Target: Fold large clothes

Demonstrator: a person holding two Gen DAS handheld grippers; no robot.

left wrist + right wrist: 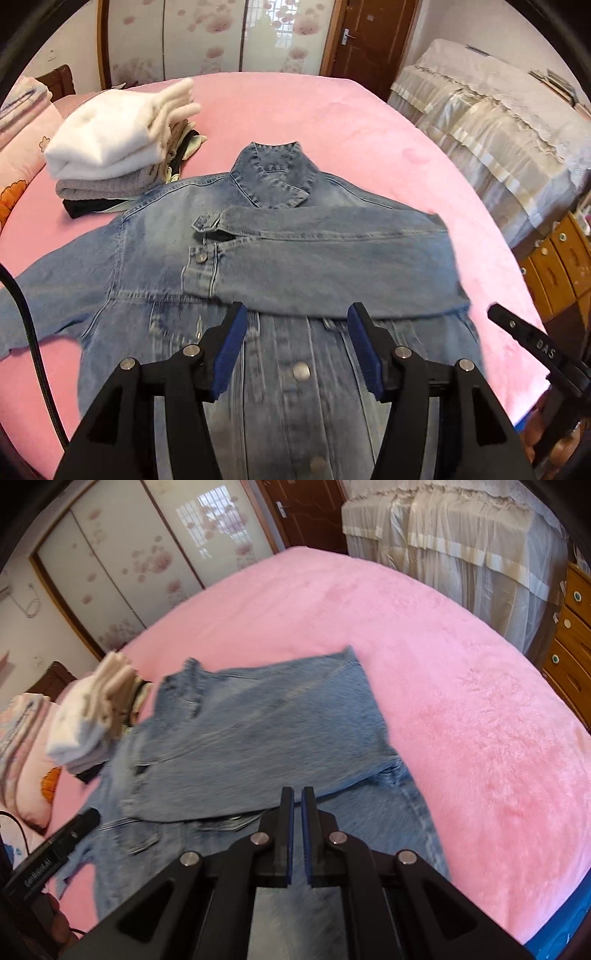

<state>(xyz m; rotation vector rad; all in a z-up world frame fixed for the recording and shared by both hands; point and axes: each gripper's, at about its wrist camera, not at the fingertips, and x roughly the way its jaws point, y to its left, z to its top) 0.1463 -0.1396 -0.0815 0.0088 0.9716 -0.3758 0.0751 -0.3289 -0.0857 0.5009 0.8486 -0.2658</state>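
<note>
Left hand-held gripper [295, 354] is seen spread wide, its blue-padded fingers [231, 350] poised over the buttoned front of the denim jacket [258, 266], nothing caught between them. Over on the other side, the right hand-held gripper [297, 834] is shown with its fingers drawn nearly together, only a thin slit left between the pads; no cloth can be made out in that slit. The jacket is laid flat on the pink bed [332, 114], collar [275, 173] pointing away, one sleeve [314, 240] folded across the chest with its cuff near the middle. A stack of folded clothes [110, 155] is found beside the jacket's far shoulder, white on top. Motion blur is noted across the right wrist view.
</note>
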